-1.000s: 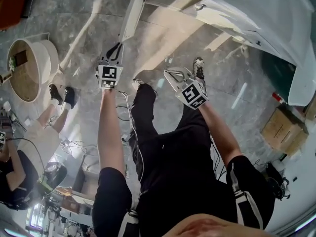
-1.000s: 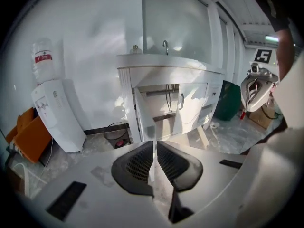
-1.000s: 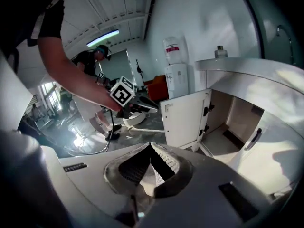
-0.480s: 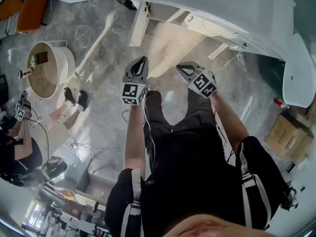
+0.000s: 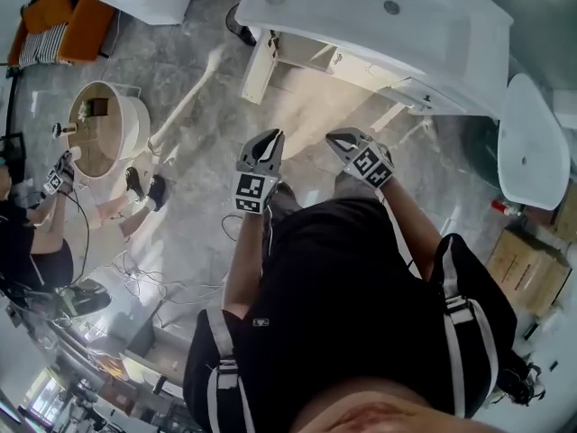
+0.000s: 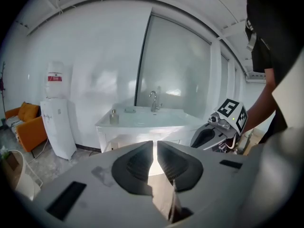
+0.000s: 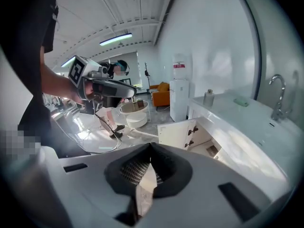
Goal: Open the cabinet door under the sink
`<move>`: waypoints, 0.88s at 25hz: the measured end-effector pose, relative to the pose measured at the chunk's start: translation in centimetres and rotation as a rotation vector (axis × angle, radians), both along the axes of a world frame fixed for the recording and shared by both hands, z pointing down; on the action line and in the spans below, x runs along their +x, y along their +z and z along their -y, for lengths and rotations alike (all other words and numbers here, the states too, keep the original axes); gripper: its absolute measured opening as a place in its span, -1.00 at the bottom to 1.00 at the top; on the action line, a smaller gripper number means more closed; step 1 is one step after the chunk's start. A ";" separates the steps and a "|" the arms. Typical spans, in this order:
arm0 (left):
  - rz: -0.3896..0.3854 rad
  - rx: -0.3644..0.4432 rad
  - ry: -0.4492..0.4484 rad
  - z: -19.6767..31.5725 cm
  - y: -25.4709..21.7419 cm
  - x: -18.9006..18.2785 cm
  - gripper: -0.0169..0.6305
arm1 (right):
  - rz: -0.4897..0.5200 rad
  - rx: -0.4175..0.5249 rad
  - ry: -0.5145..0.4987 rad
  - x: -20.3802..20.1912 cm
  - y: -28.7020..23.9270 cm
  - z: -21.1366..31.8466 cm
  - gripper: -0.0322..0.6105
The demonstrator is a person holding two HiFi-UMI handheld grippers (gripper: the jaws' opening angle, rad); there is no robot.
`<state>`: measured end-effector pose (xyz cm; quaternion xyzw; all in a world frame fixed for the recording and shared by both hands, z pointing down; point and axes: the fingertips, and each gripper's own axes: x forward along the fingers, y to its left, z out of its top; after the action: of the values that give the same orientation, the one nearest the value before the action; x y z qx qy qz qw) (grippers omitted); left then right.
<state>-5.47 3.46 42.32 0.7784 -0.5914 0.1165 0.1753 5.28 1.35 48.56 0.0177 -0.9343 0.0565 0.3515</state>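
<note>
The person's black-clad torso [image 5: 361,305] fills the lower head view and covers the floor beneath it. In the left gripper view the jaws block the lower front of the white sink vanity [image 6: 142,123], so the door cannot be seen there, and no view shows a handle. The cabinet's inside is washed out by glare.

The flat white cabinet door [image 7: 178,133] stands open at the vanity's left end. It is upright and swung out from the front, with two dark hinges on its inner face at the edge nearest the cabinet. From above it shows edge-on as a narrow strip [image 5: 257,66], its long line running from the vanity out over the grey stone floor [image 5: 207,152].

The left gripper [image 6: 155,144] has its jaws drawn almost together, with only a thin slit between the ribbed pads, and it holds nothing. The right gripper [image 7: 150,148] has its jaw tips meeting and is likewise empty-handed. In the head view both grippers [image 5: 266,147] [image 5: 347,138] hang side by side, well apart from the door, with floor between.

Leftward lie loose cables [image 5: 171,278], a round white table [image 5: 99,129] and a seated person [image 5: 36,242]. A cardboard box [image 5: 532,260] sits at the right.
</note>
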 end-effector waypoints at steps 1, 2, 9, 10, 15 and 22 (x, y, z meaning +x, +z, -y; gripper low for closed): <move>0.011 0.002 -0.018 -0.6 -0.5 -0.6 -0.85 | 0.007 0.002 0.018 0.1 -0.4 0.1 -0.72; 0.025 0.004 -0.031 -0.9 -1.0 -1.1 -0.85 | 0.015 0.005 0.032 0.2 -0.7 0.3 -0.72; 0.036 -0.001 -0.028 -0.2 -1.5 -1.8 -0.85 | 0.040 0.053 0.064 0.4 -2.9 3.5 -0.72; 0.021 -0.001 -0.031 -0.1 -1.6 -1.9 -0.85 | 0.043 0.059 0.067 0.1 -3.2 3.7 -0.72; 0.001 0.008 -0.014 0.8 -2.2 -1.3 -0.85 | 0.049 0.079 0.046 -0.9 -3.9 3.6 -0.72; 0.015 0.019 0.059 2.8 -2.8 0.1 -0.85 | 0.042 0.082 0.050 -1.0 -3.8 4.1 -0.72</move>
<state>-5.37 0.70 39.49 0.7963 -0.5705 0.1218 0.1602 4.32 -2.77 44.79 0.0543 -0.9423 0.0276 0.3293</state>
